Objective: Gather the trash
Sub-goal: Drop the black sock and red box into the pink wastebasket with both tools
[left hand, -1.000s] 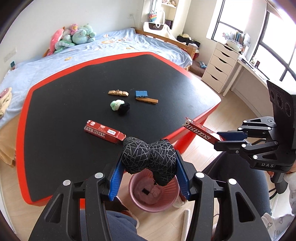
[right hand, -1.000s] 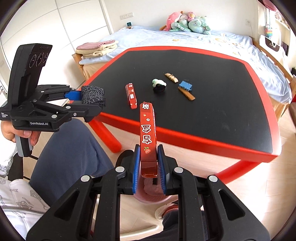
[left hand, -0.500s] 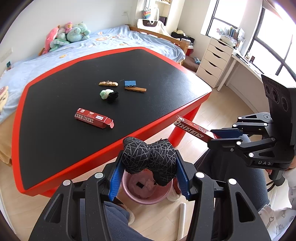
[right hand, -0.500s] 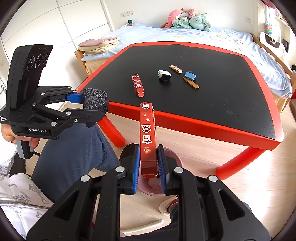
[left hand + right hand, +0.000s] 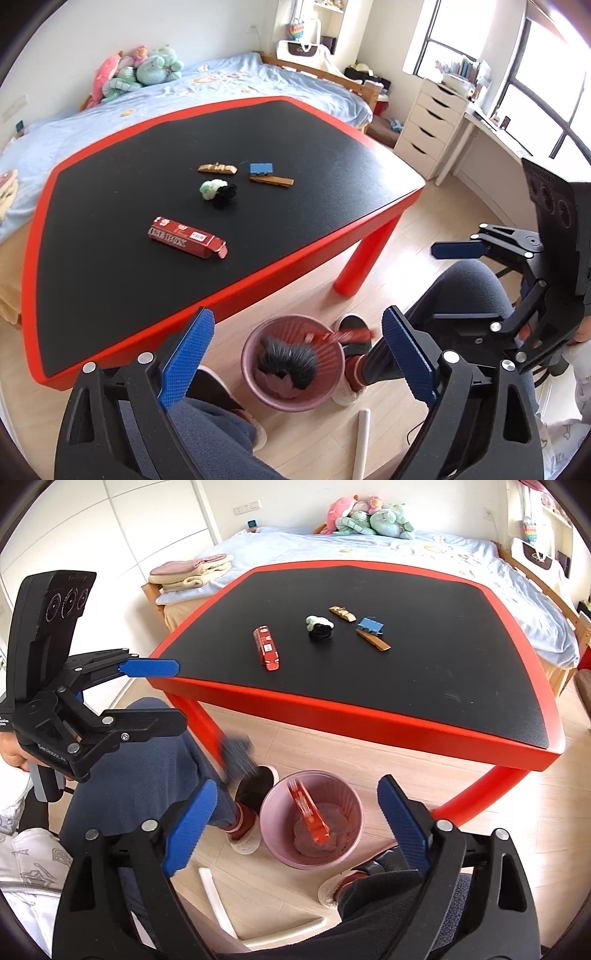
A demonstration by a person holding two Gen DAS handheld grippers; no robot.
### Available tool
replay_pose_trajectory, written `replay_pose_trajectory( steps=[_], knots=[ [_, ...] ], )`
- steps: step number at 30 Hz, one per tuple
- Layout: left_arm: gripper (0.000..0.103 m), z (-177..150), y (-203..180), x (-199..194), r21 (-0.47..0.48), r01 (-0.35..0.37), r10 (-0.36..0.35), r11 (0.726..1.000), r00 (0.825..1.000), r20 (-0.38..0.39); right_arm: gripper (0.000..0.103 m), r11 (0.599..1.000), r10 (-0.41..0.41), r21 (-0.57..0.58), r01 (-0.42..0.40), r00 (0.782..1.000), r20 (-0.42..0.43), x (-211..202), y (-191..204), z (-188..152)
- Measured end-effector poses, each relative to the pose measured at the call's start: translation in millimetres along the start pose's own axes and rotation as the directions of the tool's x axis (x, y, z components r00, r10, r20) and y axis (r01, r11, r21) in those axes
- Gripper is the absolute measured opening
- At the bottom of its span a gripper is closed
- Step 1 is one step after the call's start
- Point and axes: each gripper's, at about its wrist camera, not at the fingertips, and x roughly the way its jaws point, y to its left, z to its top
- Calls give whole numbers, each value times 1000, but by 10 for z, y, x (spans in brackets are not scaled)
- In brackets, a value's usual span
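Both grippers are open and empty above a pink bin [image 5: 295,397] on the floor, also in the right wrist view [image 5: 275,834]. My left gripper [image 5: 295,354] has a black bundle [image 5: 286,360] blurred, falling into the bin. My right gripper [image 5: 299,823] is over a long red box [image 5: 310,818] dropping into the bin; that box is a blur at the rim [image 5: 340,336]. In the right wrist view the black bundle [image 5: 238,757] is a blur in mid-air.
On the black, red-edged table [image 5: 332,243] lie another red box [image 5: 184,238], a green and black wad [image 5: 219,192], a blue piece [image 5: 261,168] and two brown strips [image 5: 271,181]. My legs and feet flank the bin. A bed stands behind.
Both grippers opened. The black bundle left the left gripper and the long red box left the right one; both are falling at the bin. Both grippers pulled back from the table.
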Motion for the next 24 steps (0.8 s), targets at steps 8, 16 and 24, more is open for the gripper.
replay_pose_trajectory(
  steps=[8,16,24],
  knots=[
    [95,-8,81,-42,-25,-26,26,999,1000,3,98,999,-23,34,23,1000,5,5,-75,7],
    [95,0,145,-80,-42,-35,35,999,999,9,100,999,-17,52,16,1000,6,0,-79,17],
    [95,10,180,-103,-51,-41,42,998,999,11,100,998,-21,53,20,1000,6,-6,-82,44]
  ],
)
